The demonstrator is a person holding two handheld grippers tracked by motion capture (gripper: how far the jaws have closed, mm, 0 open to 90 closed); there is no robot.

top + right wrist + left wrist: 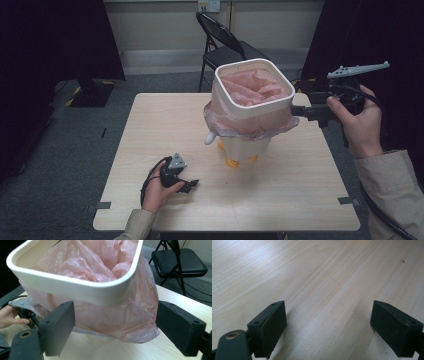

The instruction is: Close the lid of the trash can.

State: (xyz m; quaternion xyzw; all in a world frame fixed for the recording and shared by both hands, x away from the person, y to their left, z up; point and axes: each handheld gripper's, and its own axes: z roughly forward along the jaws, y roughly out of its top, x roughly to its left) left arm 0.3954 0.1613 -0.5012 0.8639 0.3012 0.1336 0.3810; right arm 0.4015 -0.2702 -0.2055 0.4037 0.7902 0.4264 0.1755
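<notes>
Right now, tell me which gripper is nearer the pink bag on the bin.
Right. The right gripper is open at the pink bag draped over the bin's rim, at its right side. The left gripper rests open on the table, well in front of the bin.

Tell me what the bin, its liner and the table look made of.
Bin: smooth white, faint sheen, rounded rim; probably moulded plastic. Liner: thin translucent pink film, crinkled and folded over the rim; plastic bag. Table: pale matt wood grain; whether laminate or solid wood, I can't tell.
</notes>
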